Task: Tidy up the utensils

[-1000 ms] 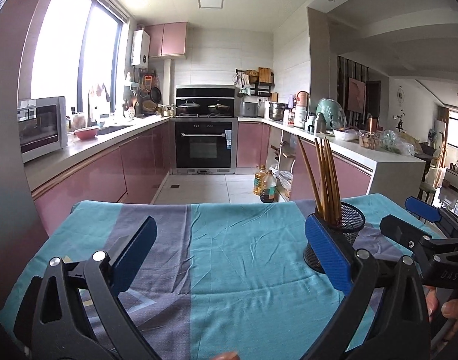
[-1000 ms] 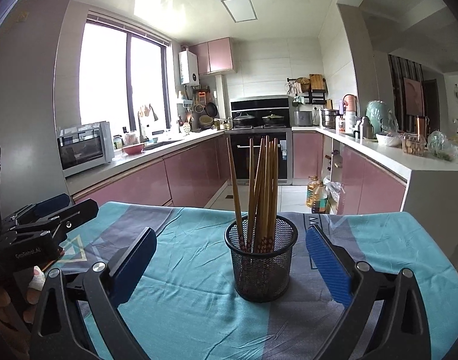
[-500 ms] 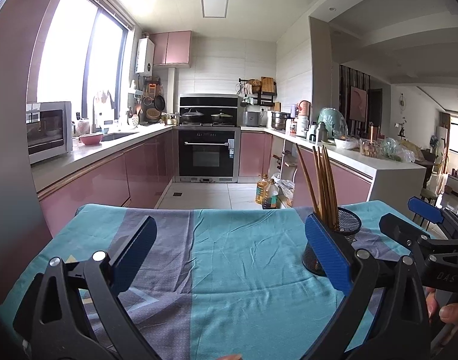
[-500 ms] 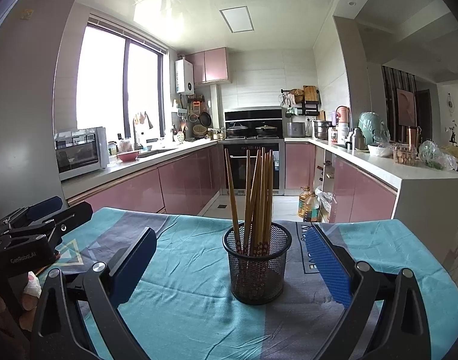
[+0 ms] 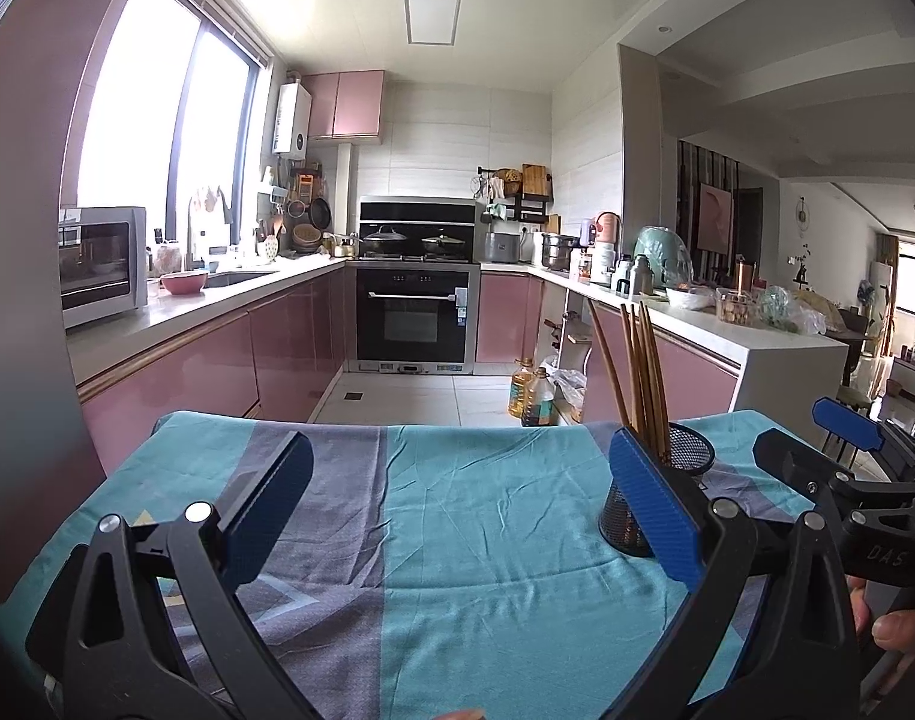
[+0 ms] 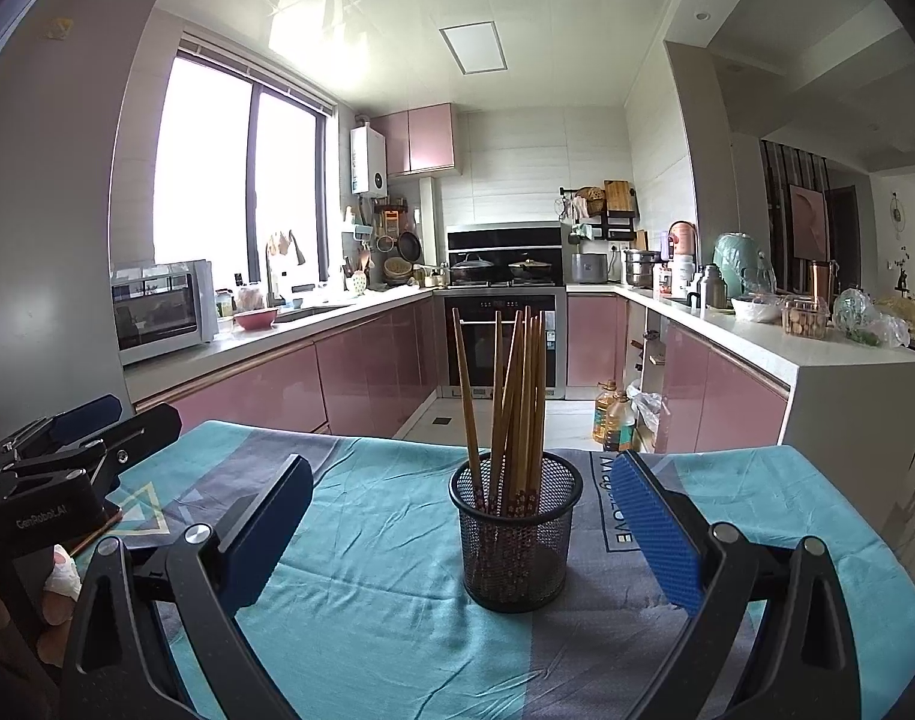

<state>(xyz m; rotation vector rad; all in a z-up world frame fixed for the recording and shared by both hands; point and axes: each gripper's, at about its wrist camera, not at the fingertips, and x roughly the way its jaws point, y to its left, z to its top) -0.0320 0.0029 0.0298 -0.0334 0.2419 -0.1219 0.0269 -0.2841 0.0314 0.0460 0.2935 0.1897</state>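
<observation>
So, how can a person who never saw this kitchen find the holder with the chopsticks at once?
Look at the table covered with a teal and grey cloth in front of the pink kitchen cabinets. On its grey stripe stands a black wire mesh cup. It is the only object standing on the cloth, and a bundle of brown wooden chopsticks sticks up from it.

Chopsticks (image 6: 511, 402) stand in a mesh holder (image 6: 513, 540) on the tablecloth (image 6: 385, 540), kitchen counters (image 6: 265, 342) behind it.

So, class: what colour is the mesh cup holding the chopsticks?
Black. The mesh cup shows best in the right wrist view, standing on the cloth.
</observation>
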